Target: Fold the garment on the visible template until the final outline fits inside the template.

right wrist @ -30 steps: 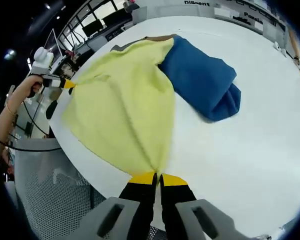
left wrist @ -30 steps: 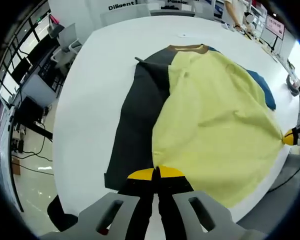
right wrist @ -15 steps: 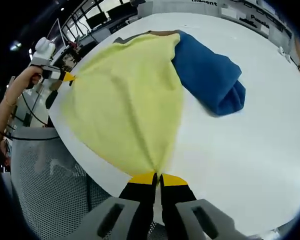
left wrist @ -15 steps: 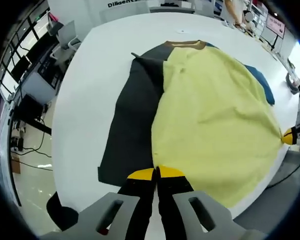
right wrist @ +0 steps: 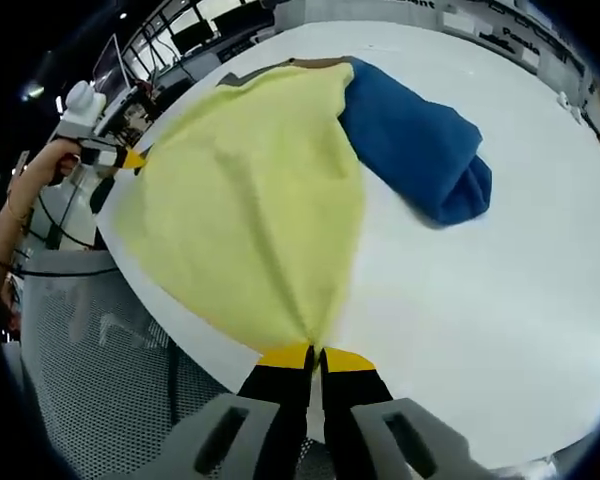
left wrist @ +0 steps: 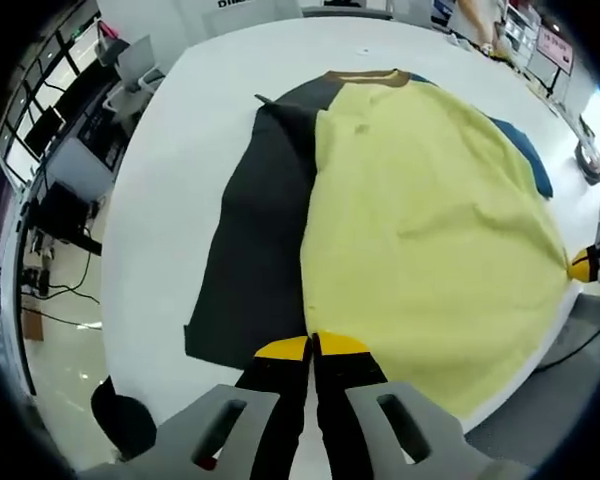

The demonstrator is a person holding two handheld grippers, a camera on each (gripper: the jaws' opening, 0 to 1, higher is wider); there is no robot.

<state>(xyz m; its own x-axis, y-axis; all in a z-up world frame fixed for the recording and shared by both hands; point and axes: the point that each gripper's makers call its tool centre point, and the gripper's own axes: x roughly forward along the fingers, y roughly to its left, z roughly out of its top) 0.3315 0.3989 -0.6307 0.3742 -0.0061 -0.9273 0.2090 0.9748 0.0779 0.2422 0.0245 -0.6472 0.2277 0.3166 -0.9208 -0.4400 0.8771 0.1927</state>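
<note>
Both claws, left (left wrist: 312, 346) and right (right wrist: 314, 354), were clamped on the yellow garment (left wrist: 420, 230); left view had the dark template (left wrist: 255, 250), right view the garment's blue part (right wrist: 415, 150) on the white surface (right wrist: 500, 300).

White table (left wrist: 180, 150) bears dark template (left wrist: 255, 260), yellow garment (left wrist: 420, 230), blue cloth (right wrist: 415, 150).

Left tool (left wrist: 311, 347) yellow-tipped black jaws, grey housing, right tool (right wrist: 314, 356) alike
</note>
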